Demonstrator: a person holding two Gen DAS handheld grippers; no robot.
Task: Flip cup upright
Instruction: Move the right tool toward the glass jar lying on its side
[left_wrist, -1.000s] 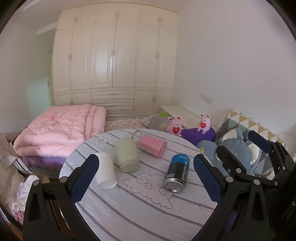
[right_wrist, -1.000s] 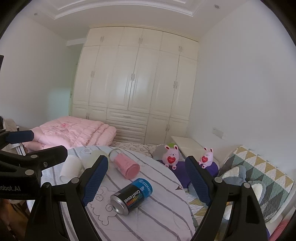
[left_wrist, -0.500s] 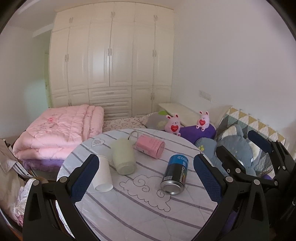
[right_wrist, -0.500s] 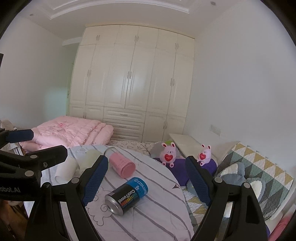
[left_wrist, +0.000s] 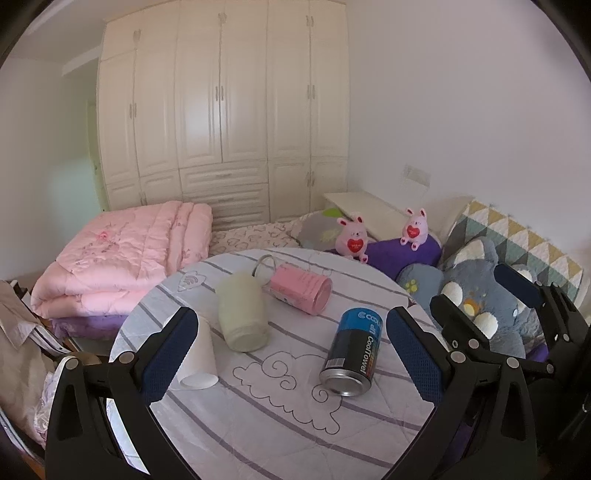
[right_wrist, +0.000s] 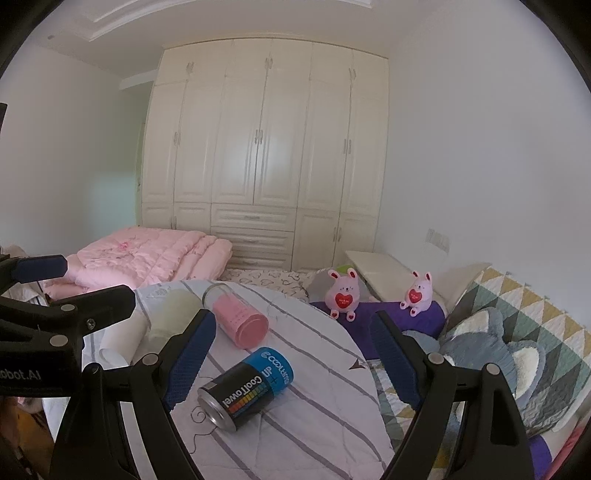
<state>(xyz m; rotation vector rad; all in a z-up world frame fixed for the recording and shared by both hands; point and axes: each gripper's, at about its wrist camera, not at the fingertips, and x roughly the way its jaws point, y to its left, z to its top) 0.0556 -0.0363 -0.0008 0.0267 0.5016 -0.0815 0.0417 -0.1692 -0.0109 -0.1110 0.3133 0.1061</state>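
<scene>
Cup (left_wrist: 197, 354), white, lies tipped on the tabletop (left_wrist: 280, 413), ungrasped. Both grippers' fingers (left_wrist: 166, 354) spread empty; approach likely comes next, closing on its wall.

The room I see is bright with soft daylight, and a pale shine sits on the wardrobe doors (right_wrist: 266, 147) while a faint green glow lies on the left wall (left_wrist: 70, 177). Shadows are weak, just a thin dark patch under the can (left_wrist: 351, 354) on my surface (left_wrist: 280, 417). Both my pictures bend round like a ball, with black corners, and far things look a bit fuzzy.
</scene>
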